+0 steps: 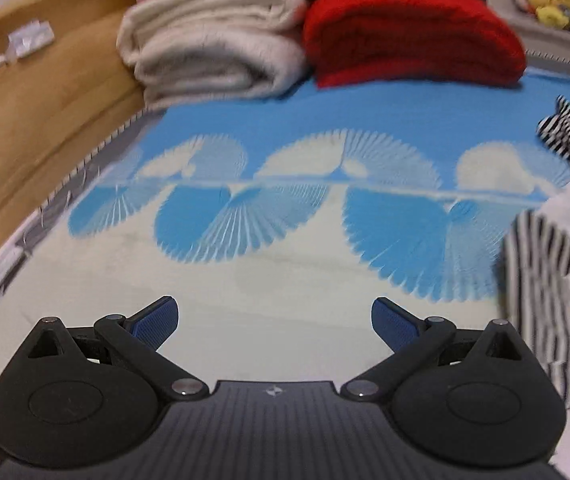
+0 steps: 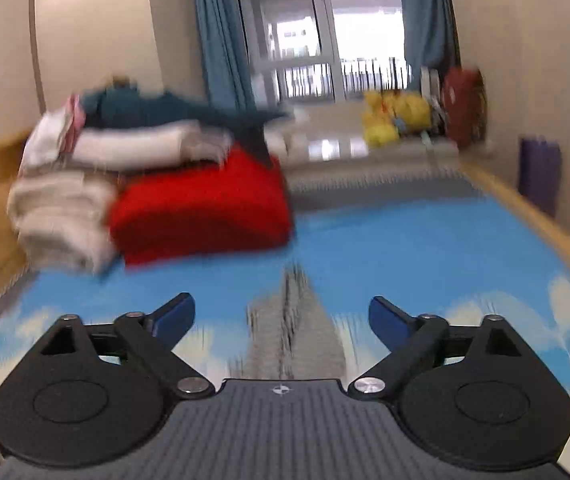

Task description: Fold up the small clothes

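Note:
A black-and-white striped garment (image 1: 545, 280) lies crumpled at the right edge of the left wrist view, on a blue and cream patterned bedcover (image 1: 285, 264). My left gripper (image 1: 275, 316) hangs open over the bare cream part of the cover, to the left of the garment, with nothing between its blue pads (image 1: 157, 320). In the blurred right wrist view the striped garment (image 2: 293, 328) appears as a grey streak on the cover. It lies below the gap of my right gripper (image 2: 281, 316), whose jaws stand wide open without touching it.
A folded cream blanket (image 1: 213, 48) and a folded red blanket (image 1: 409, 36) are stacked at the far end of the bed, with darker clothes (image 2: 145, 108) on top. A wooden bed frame (image 1: 25, 120) runs along the left. Yellow plush toys (image 2: 397, 116) sit by the window.

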`<action>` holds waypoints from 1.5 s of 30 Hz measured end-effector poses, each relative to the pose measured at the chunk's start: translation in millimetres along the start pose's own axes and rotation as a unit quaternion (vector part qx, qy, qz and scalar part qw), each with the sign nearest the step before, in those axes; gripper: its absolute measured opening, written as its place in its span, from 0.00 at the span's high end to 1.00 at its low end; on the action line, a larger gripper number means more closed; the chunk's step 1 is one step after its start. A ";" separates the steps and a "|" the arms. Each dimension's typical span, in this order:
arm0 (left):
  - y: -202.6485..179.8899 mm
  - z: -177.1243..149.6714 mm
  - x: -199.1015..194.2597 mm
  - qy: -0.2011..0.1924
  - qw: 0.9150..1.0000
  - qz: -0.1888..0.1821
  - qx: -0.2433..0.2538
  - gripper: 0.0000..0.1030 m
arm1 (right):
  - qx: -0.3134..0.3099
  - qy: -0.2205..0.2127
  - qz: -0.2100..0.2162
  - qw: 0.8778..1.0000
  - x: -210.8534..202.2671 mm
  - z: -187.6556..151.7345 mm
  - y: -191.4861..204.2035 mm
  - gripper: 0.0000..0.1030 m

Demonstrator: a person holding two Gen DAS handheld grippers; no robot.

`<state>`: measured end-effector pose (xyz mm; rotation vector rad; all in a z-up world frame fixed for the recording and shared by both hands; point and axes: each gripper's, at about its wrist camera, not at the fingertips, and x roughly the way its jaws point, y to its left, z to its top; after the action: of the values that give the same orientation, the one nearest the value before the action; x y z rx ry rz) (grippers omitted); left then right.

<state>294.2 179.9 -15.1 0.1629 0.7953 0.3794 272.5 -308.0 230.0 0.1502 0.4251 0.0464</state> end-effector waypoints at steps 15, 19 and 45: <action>24.5 -16.5 47.7 0.062 0.998 0.021 0.000 0.00 | 0.062 0.109 -0.101 0.987 432.4 -70.3 27.2 0.06; 11.3 -17.8 46.5 0.063 0.998 0.004 0.014 0.00 | 0.012 0.104 -0.118 0.987 469.0 -99.3 42.9 0.58; -37.0 -17.4 -15.9 0.030 0.999 -0.025 0.002 0.00 | 0.175 0.227 0.017 0.958 -28.0 -300.2 5.4 0.76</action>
<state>281.5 139.6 -27.0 0.1355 0.8581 0.3357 122.6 -264.1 -27.9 0.5016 0.8902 0.0384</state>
